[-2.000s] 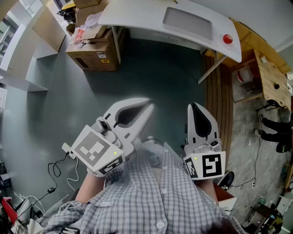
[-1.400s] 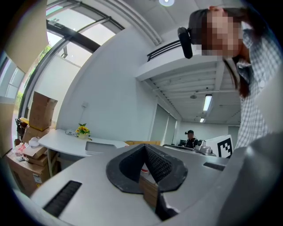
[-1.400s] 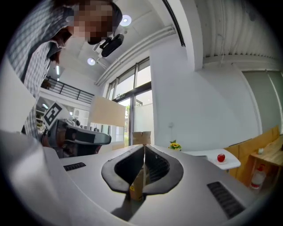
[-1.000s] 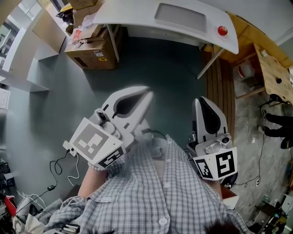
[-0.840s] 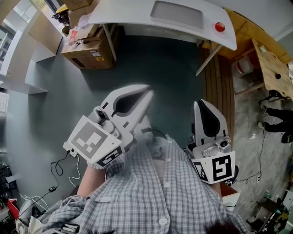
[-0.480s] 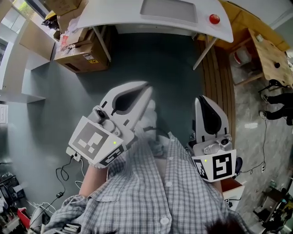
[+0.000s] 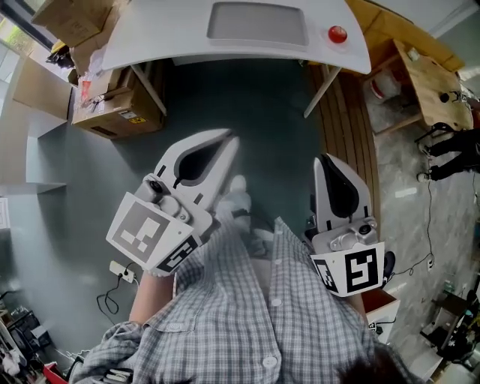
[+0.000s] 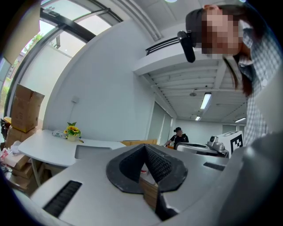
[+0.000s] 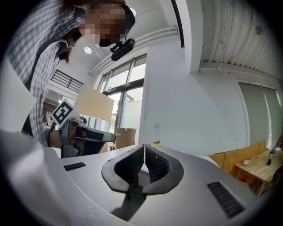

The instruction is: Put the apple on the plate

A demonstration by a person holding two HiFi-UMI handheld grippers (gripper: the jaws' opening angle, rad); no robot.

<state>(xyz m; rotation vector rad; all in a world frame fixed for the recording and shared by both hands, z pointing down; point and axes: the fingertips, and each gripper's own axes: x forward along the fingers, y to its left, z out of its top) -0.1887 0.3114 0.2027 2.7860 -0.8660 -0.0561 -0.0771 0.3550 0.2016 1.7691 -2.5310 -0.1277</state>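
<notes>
A red apple (image 7: pixel 337 34) lies at the right end of a white table (image 7: pixel 150 37) at the top of the head view. Left of it on the table is a pale grey rectangular plate (image 7: pixel 256 22). Both grippers are held level in front of the person's checked shirt, well short of the table. My left gripper (image 7: pixel 229 138) is shut with nothing in it, its black pads meeting (image 8: pixel 144 146). My right gripper (image 7: pixel 324 160) is also shut and empty (image 9: pixel 144 146). The apple does not show in either gripper view.
Cardboard boxes (image 7: pixel 101 112) stand under the table's left end. A strip of wooden slats (image 7: pixel 349 127) and a wooden bench (image 7: pixel 429 82) lie to the right. A flower pot (image 8: pixel 72 131) stands on the table. A cable and plug (image 7: pixel 118 271) lie on the grey floor.
The table with the apple has slid down and grown larger in the head view as the person walks toward it. Both grippers have stayed shut and moved along with the person.
</notes>
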